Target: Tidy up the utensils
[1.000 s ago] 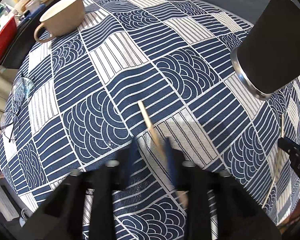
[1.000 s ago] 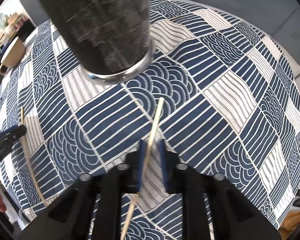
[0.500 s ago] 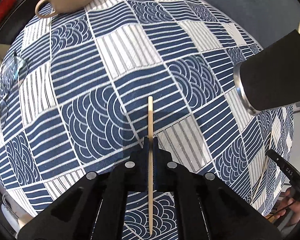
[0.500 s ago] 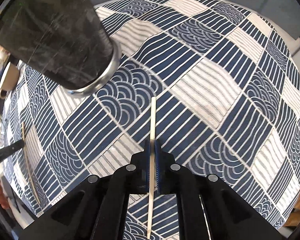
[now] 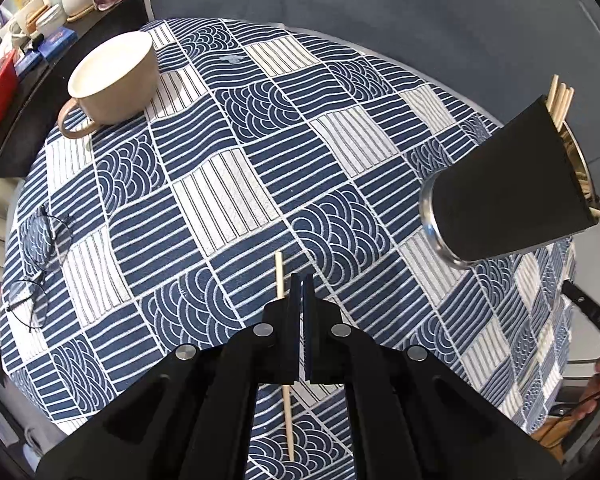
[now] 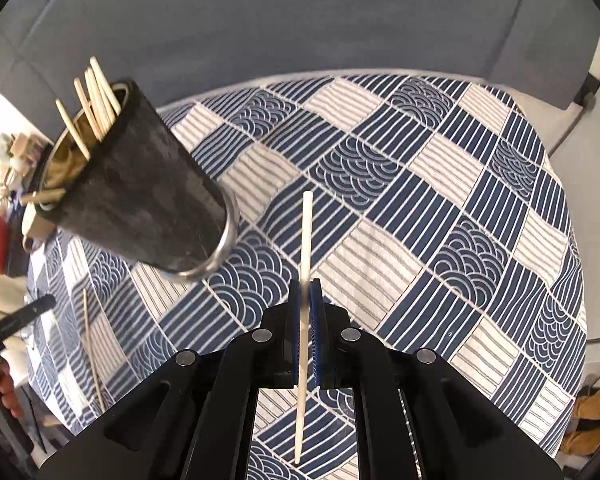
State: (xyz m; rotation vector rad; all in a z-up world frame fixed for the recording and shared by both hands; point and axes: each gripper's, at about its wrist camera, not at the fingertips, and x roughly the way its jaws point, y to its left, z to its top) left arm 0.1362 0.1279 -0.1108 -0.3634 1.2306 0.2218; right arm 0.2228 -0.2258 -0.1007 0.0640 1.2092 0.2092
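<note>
Two grippers, each clamped mid-length on one chopstick, lifted off the table (image 5: pixel 228 200) for dropping into the black cup (image 6: pixel 140 208). Left gripper (image 5: pixel 302 280) holds its stick (image 5: pixel 279 276); right gripper (image 6: pixel 308 292) holds its own (image 6: pixel 306 240). Both sticks' long axes run along the fingers, tips pointing forward and down.
</note>
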